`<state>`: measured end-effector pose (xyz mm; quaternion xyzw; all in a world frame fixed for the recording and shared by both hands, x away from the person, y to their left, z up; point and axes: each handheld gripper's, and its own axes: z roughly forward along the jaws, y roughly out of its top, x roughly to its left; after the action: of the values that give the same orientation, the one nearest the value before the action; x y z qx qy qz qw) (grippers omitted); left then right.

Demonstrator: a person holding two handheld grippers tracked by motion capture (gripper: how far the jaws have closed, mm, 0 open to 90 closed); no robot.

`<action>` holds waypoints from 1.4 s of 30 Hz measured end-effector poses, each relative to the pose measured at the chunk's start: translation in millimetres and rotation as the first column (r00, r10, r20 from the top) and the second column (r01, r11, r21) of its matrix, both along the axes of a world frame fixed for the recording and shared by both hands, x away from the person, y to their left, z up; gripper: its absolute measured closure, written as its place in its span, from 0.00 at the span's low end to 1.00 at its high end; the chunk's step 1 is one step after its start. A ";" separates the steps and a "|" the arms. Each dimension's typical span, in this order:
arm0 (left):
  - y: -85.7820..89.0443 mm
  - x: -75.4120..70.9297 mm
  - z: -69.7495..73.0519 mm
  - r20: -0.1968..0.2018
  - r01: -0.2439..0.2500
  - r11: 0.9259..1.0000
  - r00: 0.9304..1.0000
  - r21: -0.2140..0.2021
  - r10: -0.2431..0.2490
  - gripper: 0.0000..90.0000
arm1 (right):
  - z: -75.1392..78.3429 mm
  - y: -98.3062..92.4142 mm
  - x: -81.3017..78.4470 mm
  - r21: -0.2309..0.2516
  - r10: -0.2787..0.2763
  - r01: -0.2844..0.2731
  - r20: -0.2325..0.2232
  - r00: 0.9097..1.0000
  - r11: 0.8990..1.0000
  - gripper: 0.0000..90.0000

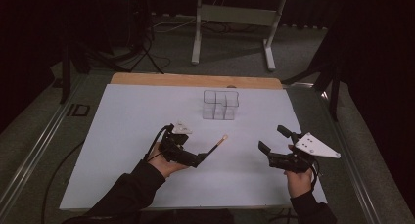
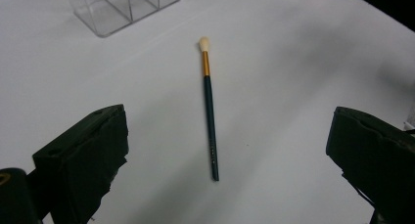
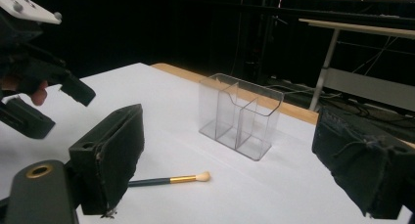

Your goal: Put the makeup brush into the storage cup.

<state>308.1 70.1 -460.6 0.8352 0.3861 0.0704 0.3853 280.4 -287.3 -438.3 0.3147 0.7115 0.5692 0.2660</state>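
Observation:
A thin makeup brush with a dark handle, gold ferrule and pale tip lies on the white table. My left gripper is open right behind its handle end. In the left gripper view the brush lies between the wide-spread jaws, tip pointing away. A clear plastic organizer with several compartments stands upright toward the back. My right gripper is open at the right, holding nothing. The right gripper view shows the organizer, the brush and the left gripper farther off.
A wooden strip borders the table's far edge. Behind it, on the grey floor, are a desk frame and cables. Dark stands flank the table on both sides.

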 end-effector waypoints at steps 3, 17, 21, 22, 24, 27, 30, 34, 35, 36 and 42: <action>-2.2 1.7 -1.8 -0.007 0.001 1.000 1.000 0.002 -0.001 0.05 | 0.0 0.1 0.1 -0.001 0.000 0.000 0.000 1.000 1.000 0.13; -25.3 15.4 -21.3 -0.115 0.050 0.995 0.992 0.082 -0.040 0.08 | 0.0 1.2 -0.3 -0.005 0.003 -0.003 0.002 1.000 1.000 0.13; -27.4 21.8 -24.5 -0.131 0.043 0.996 0.991 0.078 -0.033 0.15 | -0.2 1.2 0.1 -0.003 0.005 -0.005 -0.001 1.000 1.000 0.13; -28.3 23.6 -25.4 -0.133 0.036 0.995 0.991 0.088 -0.024 0.16 | -0.1 1.3 0.0 -0.003 0.005 -0.005 -0.001 1.000 1.000 0.13; -30.7 27.0 -27.7 -0.150 0.038 0.995 0.988 0.088 -0.024 0.19 | 0.0 1.2 -0.1 -0.004 0.006 -0.006 0.000 1.000 1.000 0.13; -36.3 30.5 -30.3 -0.166 0.024 0.995 0.986 0.102 -0.007 0.25 | -0.3 1.2 0.6 -0.004 0.008 -0.008 -0.001 1.000 1.000 0.13; -41.5 33.3 -33.0 -0.177 0.025 0.991 0.984 0.129 -0.002 0.33 | -0.5 1.2 0.9 -0.006 0.008 -0.008 -0.001 1.000 1.000 0.13; -47.2 38.4 -36.6 -0.190 0.034 0.986 0.982 0.160 -0.003 0.46 | -0.3 1.0 0.8 -0.004 0.010 -0.010 -0.001 1.000 1.000 0.13; -47.2 38.4 -36.6 -0.190 0.034 0.986 0.982 0.160 -0.003 0.49 | -0.3 1.0 0.8 -0.004 0.010 -0.010 -0.001 1.000 1.000 0.13; -48.6 40.1 -37.6 -0.194 0.036 0.985 0.981 0.167 -0.003 0.49 | -0.3 1.0 0.7 -0.004 0.010 -0.010 -0.001 1.000 1.000 0.13; -55.0 47.0 -42.9 -0.219 0.043 0.980 0.976 0.193 0.000 0.63 | -0.1 0.8 0.4 -0.004 0.010 -0.010 -0.001 1.000 1.000 0.13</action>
<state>355.2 15.1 -503.5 0.8760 0.4082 0.0119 0.2568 280.8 -286.5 -438.5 0.3109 0.7144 0.5689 0.2633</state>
